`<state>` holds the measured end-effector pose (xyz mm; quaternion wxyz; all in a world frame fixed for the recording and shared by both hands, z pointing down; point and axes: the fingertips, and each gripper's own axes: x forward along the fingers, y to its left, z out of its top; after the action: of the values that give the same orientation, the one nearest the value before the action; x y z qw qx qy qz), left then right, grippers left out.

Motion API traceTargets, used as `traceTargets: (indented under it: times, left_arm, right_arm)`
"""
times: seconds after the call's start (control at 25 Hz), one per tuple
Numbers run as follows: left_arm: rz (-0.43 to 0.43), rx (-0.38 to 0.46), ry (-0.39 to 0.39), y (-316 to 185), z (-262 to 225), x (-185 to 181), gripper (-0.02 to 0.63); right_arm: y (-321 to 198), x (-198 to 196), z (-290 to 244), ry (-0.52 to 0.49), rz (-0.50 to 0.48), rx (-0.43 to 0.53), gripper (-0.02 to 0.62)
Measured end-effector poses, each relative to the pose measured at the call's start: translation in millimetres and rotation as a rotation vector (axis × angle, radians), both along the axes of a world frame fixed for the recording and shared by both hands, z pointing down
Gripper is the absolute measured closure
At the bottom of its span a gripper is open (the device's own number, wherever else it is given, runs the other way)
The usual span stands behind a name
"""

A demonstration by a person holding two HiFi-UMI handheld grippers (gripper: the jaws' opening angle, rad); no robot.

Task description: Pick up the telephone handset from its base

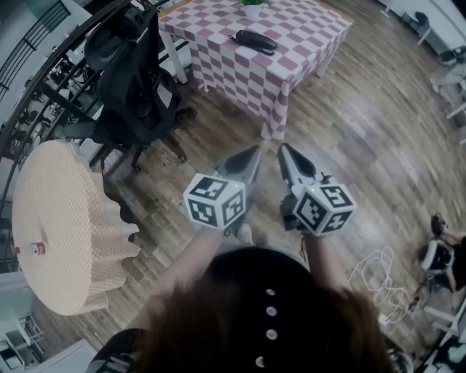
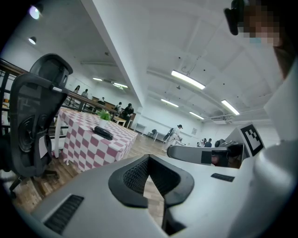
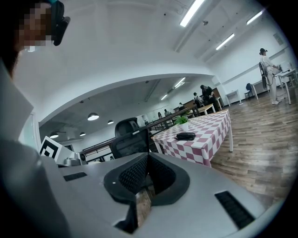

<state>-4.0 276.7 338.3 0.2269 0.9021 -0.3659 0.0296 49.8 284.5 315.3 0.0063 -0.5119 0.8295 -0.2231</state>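
A black telephone (image 1: 255,40), its handset resting on the base, lies on a table with a pink-and-white checked cloth (image 1: 291,65) some way ahead across the wooden floor. It also shows as the telephone (image 2: 103,133) in the left gripper view and the telephone (image 3: 186,135) in the right gripper view. My left gripper (image 1: 255,151) and right gripper (image 1: 283,149) are held side by side over the floor, pointing toward the table and far short of it. The left gripper (image 2: 148,157) and right gripper (image 3: 147,156) both have their jaw tips together with nothing between them.
A black office chair (image 1: 135,80) stands left of the checked table. A round table with a beige cloth (image 1: 58,226) is at the near left. White cables (image 1: 378,280) lie on the floor at the right. A small potted plant (image 1: 253,6) sits behind the telephone.
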Motion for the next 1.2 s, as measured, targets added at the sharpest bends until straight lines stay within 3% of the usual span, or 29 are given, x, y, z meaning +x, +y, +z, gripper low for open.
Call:
traceTargets:
  times: [0.52, 1.2]
  left_arm:
    - [-0.009, -0.036, 0.003, -39.0, 14.5, -3.6, 0.600]
    - [-0.076, -0.028, 0.000, -184.3, 19.1, 5.5, 0.600]
  right_arm:
    - [-38.0, -1.2, 12.2, 0.010, -0.004, -0.026, 0.586]
    - [-186.2, 9.3, 26.8, 0.007, -0.081, -0.025, 0.586]
